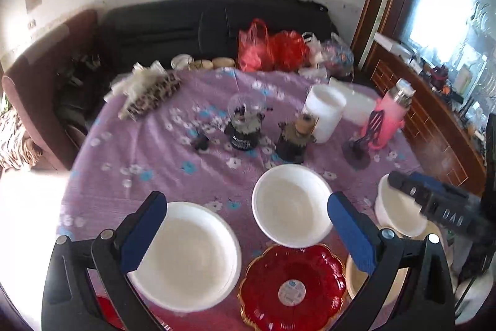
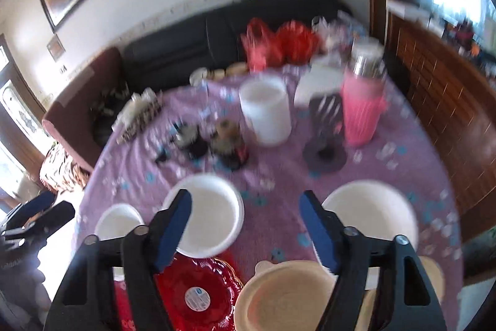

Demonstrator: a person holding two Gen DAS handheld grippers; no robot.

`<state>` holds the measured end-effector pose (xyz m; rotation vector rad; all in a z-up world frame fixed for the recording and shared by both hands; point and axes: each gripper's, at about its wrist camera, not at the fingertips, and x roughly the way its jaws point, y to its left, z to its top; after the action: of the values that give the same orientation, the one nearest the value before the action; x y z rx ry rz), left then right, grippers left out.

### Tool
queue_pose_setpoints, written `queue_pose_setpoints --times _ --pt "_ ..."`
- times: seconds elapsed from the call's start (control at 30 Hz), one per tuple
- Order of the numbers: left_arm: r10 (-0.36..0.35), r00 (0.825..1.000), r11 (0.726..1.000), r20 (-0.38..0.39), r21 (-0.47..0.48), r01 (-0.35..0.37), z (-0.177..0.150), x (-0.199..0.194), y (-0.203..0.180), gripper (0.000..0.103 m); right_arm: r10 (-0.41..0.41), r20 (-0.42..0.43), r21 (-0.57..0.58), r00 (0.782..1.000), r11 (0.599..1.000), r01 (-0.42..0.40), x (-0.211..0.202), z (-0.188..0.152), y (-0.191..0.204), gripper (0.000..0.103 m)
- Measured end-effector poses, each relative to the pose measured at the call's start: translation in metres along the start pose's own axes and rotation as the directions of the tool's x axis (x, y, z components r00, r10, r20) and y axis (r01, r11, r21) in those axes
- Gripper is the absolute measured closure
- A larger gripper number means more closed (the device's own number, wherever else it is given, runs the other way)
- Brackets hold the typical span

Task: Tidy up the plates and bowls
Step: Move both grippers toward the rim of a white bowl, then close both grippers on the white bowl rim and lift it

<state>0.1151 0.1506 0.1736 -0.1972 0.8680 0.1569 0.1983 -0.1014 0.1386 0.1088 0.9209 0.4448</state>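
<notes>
In the left wrist view my left gripper point(image 1: 245, 207) is open and empty above the near table edge. Below it lie a wide white bowl point(image 1: 186, 256), a smaller white bowl point(image 1: 291, 203) and a red scalloped plate point(image 1: 291, 287). A third white bowl point(image 1: 400, 213) sits at right, partly behind my right gripper point(image 1: 434, 200). In the right wrist view my right gripper point(image 2: 245, 207) is open and empty. A beige plate point(image 2: 282, 297) lies under it, with the red plate point(image 2: 198, 293), two white bowls point(image 2: 214, 216) point(image 2: 117, 221) at left and one white bowl point(image 2: 372, 213) at right.
A purple flowered cloth point(image 1: 155, 163) covers the round table. Mid-table stand a white jar point(image 1: 324, 110), a pink thermos point(image 1: 389, 114), a dark glass holder point(image 1: 358, 145), small dark figurines point(image 1: 245, 126) and a leopard-print pouch point(image 1: 152, 96). Red bags point(image 1: 269, 48) and a black sofa point(image 1: 173, 27) lie beyond.
</notes>
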Motion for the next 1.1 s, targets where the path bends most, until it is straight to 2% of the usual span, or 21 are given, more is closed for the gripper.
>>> queue_pose_setpoints --times 0.13,0.33,0.47,0.57,0.63,0.67,0.7,0.73,0.77,0.83,0.87,0.93,1.0,1.1 --pt "-0.011 0.996 1.000 -0.090 -0.007 0.011 0.001 0.056 -0.010 0.000 0.029 -0.087 0.034 0.996 0.999 -0.026 0.061 -0.013 -0.018 0.030" --pt "-0.030 0.980 0.999 -0.199 -0.017 0.027 0.001 0.115 -0.019 0.006 0.061 -0.157 0.052 0.986 0.997 -0.053 0.105 -0.022 -0.024 0.031" --pt "-0.015 0.964 0.999 -0.264 -0.041 0.004 -0.002 0.146 -0.017 0.007 0.069 -0.201 0.060 0.977 0.996 -0.058 0.130 -0.027 -0.025 0.035" --pt "-0.062 0.948 0.996 -0.313 -0.075 0.040 -0.005 0.160 -0.014 0.022 0.071 -0.206 0.056 0.976 0.997 -0.061 0.136 -0.028 -0.025 0.035" --pt "-0.082 0.937 0.995 -0.340 -0.085 0.056 -0.008 0.167 -0.016 0.038 0.061 -0.210 0.044 0.976 0.998 -0.053 0.140 -0.027 -0.022 0.036" --pt "-0.086 0.933 0.995 -0.348 -0.079 0.062 -0.009 0.169 -0.018 0.043 0.056 -0.212 0.035 0.976 0.998 -0.050 0.141 -0.027 -0.020 0.041" --pt "-0.086 0.930 0.996 -0.359 -0.063 0.067 -0.011 0.171 -0.022 0.054 0.054 -0.216 0.025 0.975 0.998 -0.050 0.142 -0.028 -0.018 0.046" --pt "-0.081 0.928 0.996 -0.363 -0.051 0.067 -0.012 0.172 -0.024 0.062 0.052 -0.221 0.017 0.974 0.999 -0.050 0.144 -0.028 -0.016 0.047" --pt "-0.075 0.929 0.997 -0.363 -0.037 0.066 -0.013 0.172 -0.027 0.065 0.049 -0.225 0.010 0.973 0.999 -0.048 0.145 -0.028 -0.014 0.050" --pt "-0.077 0.929 0.997 -0.361 -0.020 0.076 -0.015 0.172 -0.031 0.081 0.039 -0.228 -0.011 0.973 0.999 -0.042 0.148 -0.029 -0.009 0.059" --pt "-0.073 0.930 0.997 -0.360 -0.016 0.072 -0.015 0.170 -0.031 0.082 0.043 -0.235 -0.017 0.971 0.999 -0.048 0.149 -0.030 -0.007 0.067" --pt "-0.076 0.935 0.997 -0.345 -0.026 0.071 -0.015 0.164 -0.030 0.082 0.024 -0.233 -0.019 0.972 0.999 -0.029 0.150 -0.032 -0.007 0.073" --pt "-0.097 0.941 0.995 -0.326 -0.047 0.087 -0.012 0.153 -0.025 0.082 0.033 -0.227 -0.005 0.973 0.999 -0.035 0.146 -0.032 -0.010 0.085" --pt "-0.136 0.945 0.990 -0.297 -0.073 0.120 -0.013 0.133 -0.021 0.082 0.070 -0.193 0.031 0.979 0.997 -0.066 0.128 -0.029 -0.014 0.086"
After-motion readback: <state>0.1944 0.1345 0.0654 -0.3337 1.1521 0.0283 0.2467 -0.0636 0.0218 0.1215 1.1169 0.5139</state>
